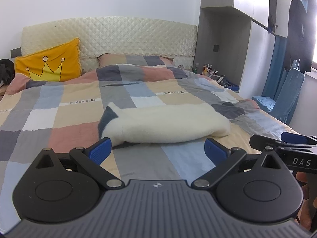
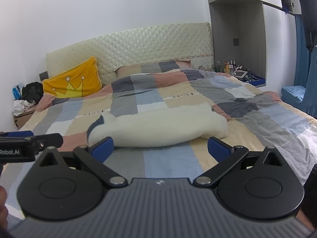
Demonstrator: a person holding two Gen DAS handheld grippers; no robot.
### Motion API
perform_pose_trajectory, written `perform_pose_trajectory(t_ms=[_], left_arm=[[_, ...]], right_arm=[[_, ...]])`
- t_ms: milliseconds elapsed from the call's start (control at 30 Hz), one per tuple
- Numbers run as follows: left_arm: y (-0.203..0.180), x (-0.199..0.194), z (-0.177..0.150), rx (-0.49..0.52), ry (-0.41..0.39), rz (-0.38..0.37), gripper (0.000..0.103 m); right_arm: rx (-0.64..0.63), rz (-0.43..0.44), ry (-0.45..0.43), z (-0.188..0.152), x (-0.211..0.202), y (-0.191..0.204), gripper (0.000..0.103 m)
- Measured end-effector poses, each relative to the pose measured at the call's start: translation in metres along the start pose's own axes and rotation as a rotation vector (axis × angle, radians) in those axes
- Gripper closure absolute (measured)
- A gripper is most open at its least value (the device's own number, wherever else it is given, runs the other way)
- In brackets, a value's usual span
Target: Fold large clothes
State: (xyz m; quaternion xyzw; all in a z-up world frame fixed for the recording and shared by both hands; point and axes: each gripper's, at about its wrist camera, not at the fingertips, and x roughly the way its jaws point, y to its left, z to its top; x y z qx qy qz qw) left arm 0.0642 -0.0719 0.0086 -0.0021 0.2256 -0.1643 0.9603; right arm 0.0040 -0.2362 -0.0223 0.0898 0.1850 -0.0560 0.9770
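Observation:
A cream fleece garment [image 1: 168, 125] lies folded into a thick bundle on the checked bedspread [image 1: 59, 109], with a dark blue-grey patch at its left end. My left gripper [image 1: 157, 150] hovers just short of its near edge, open and holding nothing. The right wrist view shows the same folded garment [image 2: 158, 127] in front of my right gripper [image 2: 160, 148], also open and empty. Both sets of blue pads stand wide apart on either side of the bundle's near edge, above the bedspread [image 2: 168, 162]. The other gripper's black arm pokes in at the side of each view.
A yellow crown cushion [image 1: 49, 65] leans on the quilted headboard [image 1: 111, 37]. A bedside shelf with bottles [image 2: 231, 67] sits at the right, a blue-covered chair [image 1: 285, 101] beyond the bed's right edge, dark clothes [image 1: 299, 37] hang above. A box with clothes [image 2: 25, 103] stands left.

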Motion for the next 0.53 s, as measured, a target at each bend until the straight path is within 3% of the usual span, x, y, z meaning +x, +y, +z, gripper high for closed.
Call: perform_pose_trajectory(t_ms=[533], left_arm=[[0.0013,0.0002,0.0013,0.001,-0.003,0.005,0.001]], right_arm=[[0.001,-0.003,-0.006,0.0013,-0.0033,0.0033,0.000]])
